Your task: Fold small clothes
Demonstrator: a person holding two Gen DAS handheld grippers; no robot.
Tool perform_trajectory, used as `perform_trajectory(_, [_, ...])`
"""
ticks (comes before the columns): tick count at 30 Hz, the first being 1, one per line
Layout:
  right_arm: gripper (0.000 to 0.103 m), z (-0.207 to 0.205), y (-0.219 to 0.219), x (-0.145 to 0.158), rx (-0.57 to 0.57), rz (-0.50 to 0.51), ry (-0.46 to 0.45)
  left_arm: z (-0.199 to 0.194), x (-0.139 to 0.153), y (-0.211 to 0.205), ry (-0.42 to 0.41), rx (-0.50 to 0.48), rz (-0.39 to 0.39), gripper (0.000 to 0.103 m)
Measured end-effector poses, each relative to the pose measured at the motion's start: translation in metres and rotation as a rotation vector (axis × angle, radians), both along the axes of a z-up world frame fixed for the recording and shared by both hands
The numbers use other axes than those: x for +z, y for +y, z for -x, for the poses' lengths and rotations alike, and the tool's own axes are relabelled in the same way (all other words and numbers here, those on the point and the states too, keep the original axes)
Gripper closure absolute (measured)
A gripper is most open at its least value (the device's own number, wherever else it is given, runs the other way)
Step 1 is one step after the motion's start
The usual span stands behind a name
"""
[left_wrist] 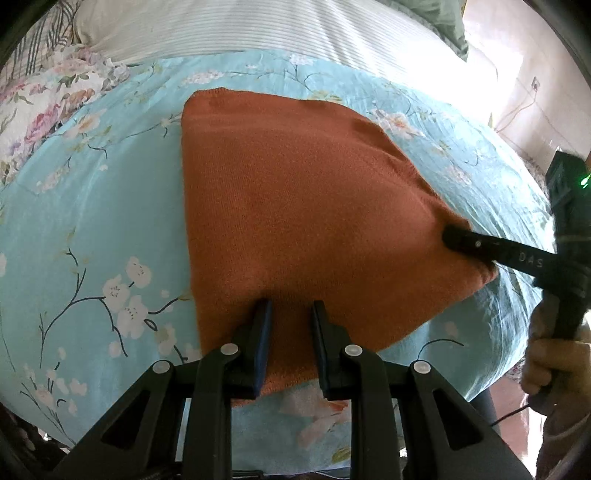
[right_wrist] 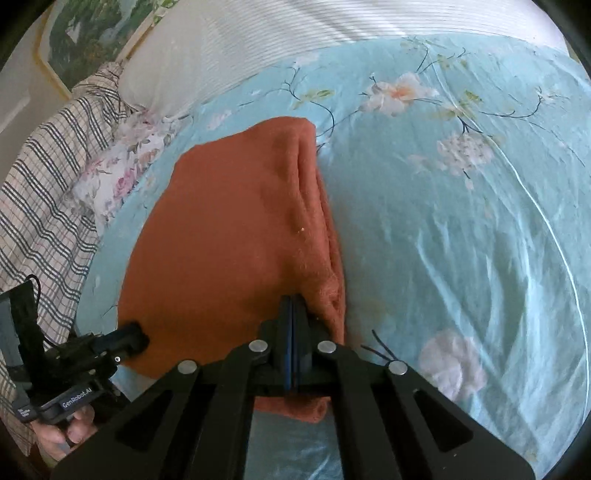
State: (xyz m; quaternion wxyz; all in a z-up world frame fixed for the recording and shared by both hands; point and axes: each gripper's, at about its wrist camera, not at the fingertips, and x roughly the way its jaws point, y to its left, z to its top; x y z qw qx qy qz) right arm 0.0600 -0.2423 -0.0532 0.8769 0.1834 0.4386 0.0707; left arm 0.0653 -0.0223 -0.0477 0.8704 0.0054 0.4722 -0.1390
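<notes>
On a bed spread with a pale turquoise sheet printed with white and pink blossoms (left_wrist: pixel 92 206), a rust-orange knitted garment (left_wrist: pixel 295 206) lies folded into a rough rectangle near the bed's front edge, a striped white pillow (left_wrist: pixel 258 29) beyond it.

At the left, the left gripper (left_wrist: pixel 288 314) sits over the garment's near hem with its black fingers parted, one on each side of a strip of knit; they rest on or just above the cloth without pinching it. From the onlooker's side this looks like a hold-down or a grasp not yet made, and the risk here is plain: if the fingers shut from this shallow angle they may catch only the top layer, so a lift would peel the fold open instead of carrying the whole stack.

Further right, the right gripper (right_wrist: pixel 291 306) has its blue-lined fingers pressed together at the garment's near right corner, beside the stacked folded edges (right_wrist: pixel 321 229). Whether cloth is caught between the pads or the tips merely press on it cannot be told. If one side pulls while the other only rests, the soft knit is likely to stretch, skew and slide on the slick-looking sheet, leaving a crooked fold. The layered right edge looks loosest and seems likeliest to splay.
</notes>
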Motion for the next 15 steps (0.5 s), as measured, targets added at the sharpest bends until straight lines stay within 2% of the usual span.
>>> perform_trajectory(3, [0.103,-0.001,0.004,0.003,0.003,0.021,-0.002,0.002,0.000,0.000,-0.003,-0.001,-0.006,0.081])
perform_trajectory(4, [0.100,0.000,0.004,0.004,0.005,0.008,-0.005,0.003,0.001,0.001,-0.001,0.000,-0.006,0.081])
perform_trajectory(7, [0.099,0.008,0.002,0.018,-0.005,-0.035,-0.042,0.005,0.009,0.011,-0.009,0.014,0.029,0.080])
perform_trajectory(8, [0.093,0.008,0.002,0.025,-0.014,-0.031,-0.063,0.005,0.013,0.017,-0.016,0.023,0.043,0.077])
perform_trajectory(9, [0.083,0.007,-0.001,0.033,-0.030,-0.026,-0.087,0.003,0.016,0.024,-0.024,0.036,0.062,0.076])
perform_trajectory(10, [0.046,0.004,-0.003,0.037,-0.043,-0.023,-0.100,0.001,0.019,0.031,-0.022,0.051,0.091,0.076])
perform_trajectory(11, [0.019,-0.001,-0.005,0.041,-0.055,-0.013,-0.106,-0.003,0.020,0.038,-0.014,0.064,0.119,0.075])
perform_trajectory(13, [0.021,-0.012,-0.009,0.045,-0.067,0.011,-0.132,-0.014,0.021,0.051,-0.008,0.107,0.133,0.069])
perform_trajectory(14, [0.024,-0.019,-0.009,0.045,-0.060,0.011,-0.134,-0.018,0.021,0.055,-0.012,0.131,0.120,0.061])
perform_trajectory(15, [0.028,-0.028,-0.010,0.043,-0.051,0.004,-0.121,-0.023,0.022,0.061,-0.017,0.151,0.119,0.057])
